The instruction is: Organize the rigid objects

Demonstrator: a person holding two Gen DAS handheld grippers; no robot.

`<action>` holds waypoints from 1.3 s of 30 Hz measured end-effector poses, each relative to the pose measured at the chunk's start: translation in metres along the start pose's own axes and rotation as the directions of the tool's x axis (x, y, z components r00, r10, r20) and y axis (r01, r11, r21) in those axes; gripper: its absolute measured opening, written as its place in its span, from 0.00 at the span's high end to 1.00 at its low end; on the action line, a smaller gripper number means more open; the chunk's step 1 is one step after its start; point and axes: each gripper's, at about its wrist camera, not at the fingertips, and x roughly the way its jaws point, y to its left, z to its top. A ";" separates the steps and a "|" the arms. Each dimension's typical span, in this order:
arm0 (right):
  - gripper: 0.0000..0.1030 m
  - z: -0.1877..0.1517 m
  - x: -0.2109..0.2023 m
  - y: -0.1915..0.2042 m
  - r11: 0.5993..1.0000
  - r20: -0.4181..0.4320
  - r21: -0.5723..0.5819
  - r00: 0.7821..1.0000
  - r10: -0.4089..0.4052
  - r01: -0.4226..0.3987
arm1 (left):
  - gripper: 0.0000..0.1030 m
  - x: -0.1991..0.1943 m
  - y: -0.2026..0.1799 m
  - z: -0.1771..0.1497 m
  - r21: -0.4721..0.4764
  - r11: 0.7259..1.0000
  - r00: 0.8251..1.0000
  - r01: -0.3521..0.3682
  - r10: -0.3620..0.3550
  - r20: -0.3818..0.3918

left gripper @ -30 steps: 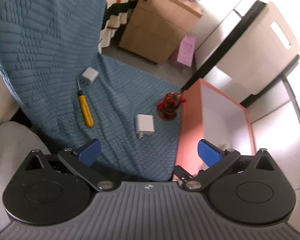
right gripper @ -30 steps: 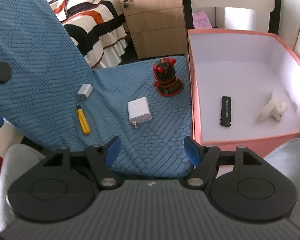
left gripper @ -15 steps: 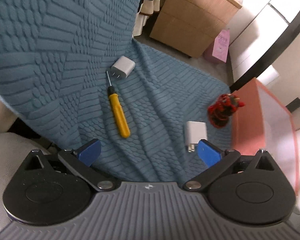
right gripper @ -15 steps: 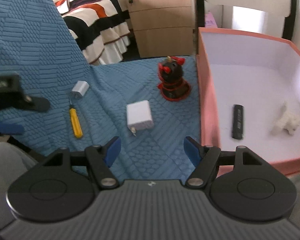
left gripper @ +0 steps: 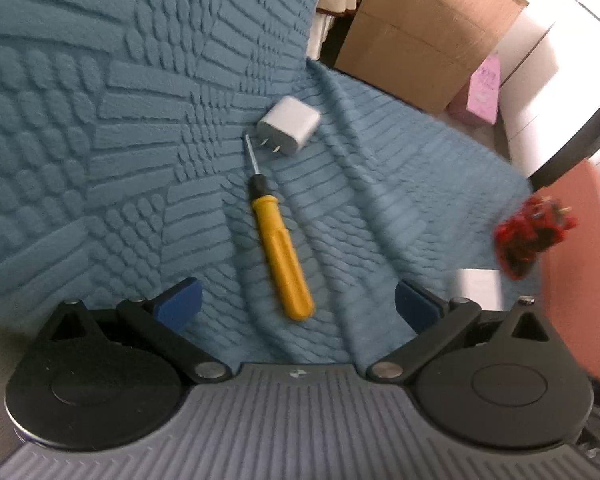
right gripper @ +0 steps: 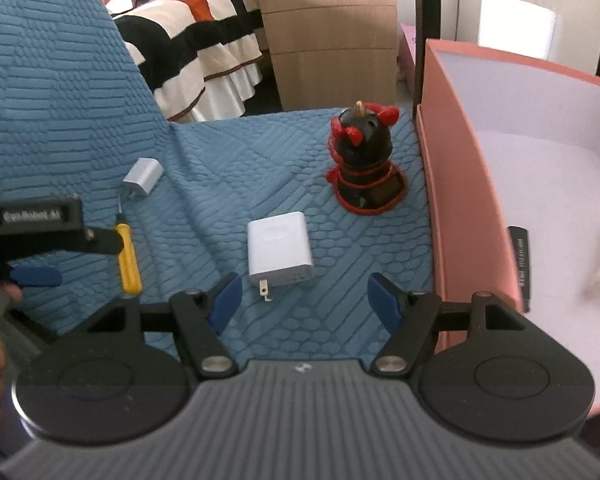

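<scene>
the left claw (left gripper: 296, 304) hangs with its blue pads apart over a blue textured cover (left gripper: 100, 140), nothing between them; the yellow-handled screwdriver (left gripper: 278, 248) lies just ahead of the gap, its tip beside a small white plug adapter (left gripper: 289, 125). the right claw (right gripper: 302, 300) is also spread wide and empty, above the near edge of a larger white charger (right gripper: 279, 249) lying flat with its prongs toward the camera. beyond the charger stands a black and red figurine (right gripper: 362, 160), close to the wall of a pink box (right gripper: 452, 200). inside the box lie a black stick-shaped device (right gripper: 520, 264) and a white object, partly cut off. a striped bed (right gripper: 188, 40) and a wooden cabinet (right gripper: 332, 32) sit behind.
</scene>
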 end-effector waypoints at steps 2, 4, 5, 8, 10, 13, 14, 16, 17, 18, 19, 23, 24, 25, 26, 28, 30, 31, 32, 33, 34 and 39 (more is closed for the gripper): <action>0.31 0.002 0.010 0.000 1.000 -0.016 -0.004 1.000 0.004 -0.004 | 0.00 0.015 -0.001 0.001 0.034 0.999 0.999 0.010 -0.009 -0.032; 0.31 0.004 0.019 0.003 1.000 -0.018 -0.021 1.000 0.011 -0.011 | 0.01 0.027 -0.003 0.004 0.062 0.998 0.998 -0.009 0.013 -0.055; 0.31 0.006 0.022 0.006 0.999 -0.014 -0.032 1.000 0.013 -0.014 | 0.01 0.029 -0.003 0.006 0.057 0.998 0.999 -0.004 0.007 -0.051; 0.31 0.010 0.034 0.010 0.999 -0.009 -0.050 1.000 0.015 -0.015 | 0.00 0.030 -0.006 0.008 0.078 0.997 1.000 0.026 -0.025 -0.019; 0.31 0.013 0.043 0.011 0.999 -0.010 -0.050 1.000 0.014 -0.014 | 0.01 0.036 -0.008 0.008 0.094 0.995 1.000 0.025 -0.023 -0.019; 0.31 0.016 0.056 0.012 0.998 -0.015 -0.055 1.000 -0.003 0.002 | 0.02 0.039 -0.010 0.008 0.111 0.994 1.000 0.007 -0.009 0.012; 0.31 0.016 0.060 0.012 0.998 -0.024 -0.057 1.000 -0.011 0.010 | 0.04 0.041 -0.011 0.008 0.113 0.994 1.000 0.000 -0.001 0.015; 0.31 0.018 0.065 0.010 0.999 -0.023 -0.039 1.000 0.000 0.000 | 0.09 0.048 -0.011 0.010 0.115 0.993 1.000 -0.013 0.011 0.015; 0.31 0.019 0.068 0.011 1.000 -0.029 -0.029 1.000 -0.001 0.000 | 0.10 0.050 -0.011 0.011 0.114 0.993 1.000 -0.017 0.015 0.016; 0.31 0.020 0.069 0.011 1.000 -0.031 -0.022 1.000 0.001 -0.002 | 0.11 0.053 -0.011 0.011 0.113 0.993 1.000 -0.018 0.017 0.016; 0.31 0.021 0.071 0.011 1.000 -0.027 -0.019 1.000 0.003 -0.004 | 0.13 0.056 -0.011 0.012 0.114 0.993 1.000 -0.018 0.016 0.014; 0.34 0.020 0.079 0.013 1.000 -0.044 -0.010 0.999 0.014 -0.015 | 0.18 0.062 -0.013 0.012 0.123 0.992 0.999 -0.034 0.031 0.023; 0.34 0.020 0.080 0.013 1.000 -0.050 -0.010 0.999 0.018 -0.018 | 0.21 0.063 -0.014 0.013 0.129 0.991 0.999 -0.037 0.034 0.028; 0.34 0.019 0.081 0.014 1.000 -0.052 -0.012 0.998 0.020 -0.021 | 0.25 0.063 -0.015 0.013 0.137 0.990 0.999 -0.042 0.038 0.036; 0.34 0.018 0.081 0.016 1.000 -0.048 -0.021 0.999 0.021 -0.022 | 0.26 0.065 -0.017 0.014 0.141 0.989 0.998 -0.048 0.043 0.040; 0.34 0.017 0.081 0.018 0.999 -0.046 -0.031 0.999 0.023 -0.024 | 0.28 0.070 -0.017 0.017 0.133 0.990 0.999 -0.044 0.040 0.033; 0.36 0.017 0.081 0.019 0.999 -0.047 -0.037 0.999 0.026 -0.027 | 0.28 0.072 -0.016 0.019 0.125 0.991 0.999 -0.048 0.045 0.029; 0.40 0.018 0.081 0.019 0.999 -0.048 -0.030 0.998 0.030 -0.032 | 0.29 0.073 -0.015 0.019 0.123 0.991 0.998 -0.051 0.048 0.031; 0.43 0.018 0.080 0.018 0.999 -0.049 -0.016 0.998 0.034 -0.035 | 0.30 0.073 -0.016 0.019 0.125 0.991 0.998 -0.057 0.052 0.037; 0.44 0.019 0.080 0.017 0.999 -0.049 -0.005 0.998 0.035 -0.036 | 0.32 0.074 -0.016 0.018 0.131 0.989 0.997 -0.067 0.061 0.047; 0.47 0.019 0.079 0.016 1.000 -0.048 0.000 0.998 0.031 -0.031 | 0.35 0.074 -0.018 0.017 0.141 0.987 0.996 -0.079 0.072 0.057; 0.47 0.015 0.075 0.019 0.998 -0.035 -0.055 0.999 0.006 -0.007 | 0.50 0.075 -0.020 0.015 0.121 0.985 0.988 -0.125 0.112 0.106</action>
